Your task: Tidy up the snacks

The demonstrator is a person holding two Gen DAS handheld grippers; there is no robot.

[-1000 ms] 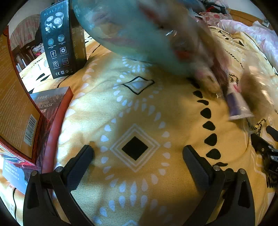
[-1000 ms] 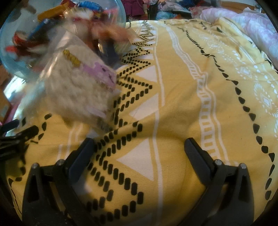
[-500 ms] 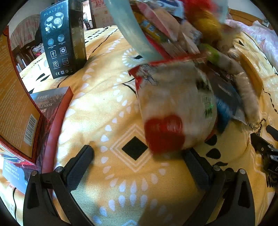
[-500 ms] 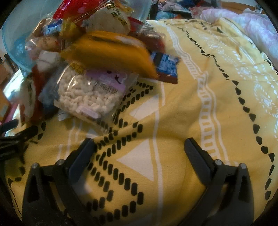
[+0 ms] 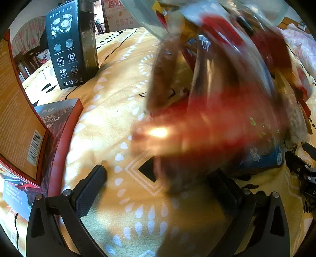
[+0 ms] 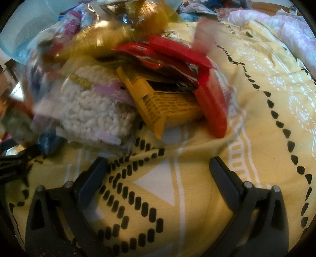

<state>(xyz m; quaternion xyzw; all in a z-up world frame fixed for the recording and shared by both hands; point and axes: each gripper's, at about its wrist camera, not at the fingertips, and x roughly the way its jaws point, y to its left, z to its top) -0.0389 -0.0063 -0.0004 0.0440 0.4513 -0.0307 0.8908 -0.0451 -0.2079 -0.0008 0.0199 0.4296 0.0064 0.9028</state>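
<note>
A heap of snack packets lies on the yellow patterned blanket [image 6: 256, 122]. In the right wrist view I see a clear bag of white puffed pieces [image 6: 94, 114], a yellow packet [image 6: 165, 106] and a red packet [image 6: 211, 106]. A tilted pale blue tub [image 6: 25, 39] hangs above the heap at upper left. In the left wrist view the falling packets are a red and brown blur [image 5: 217, 118] under the tub [image 5: 142, 17]. My left gripper [image 5: 160, 181] is open, low over the blanket, with the blur at its right finger. My right gripper [image 6: 158, 170] is open just short of the heap.
A tall black shaver box [image 5: 71, 45] stands at the back left. An orange box [image 5: 17, 110] and a dark red mask box [image 5: 55, 126] lie at the left edge. Pink bedding [image 6: 286, 29] is piled at the far right. The blanket right of the heap is free.
More packets have tumbled out of the tub and the heap has grown and spread toward both grippers. Neither gripper has moved.
</note>
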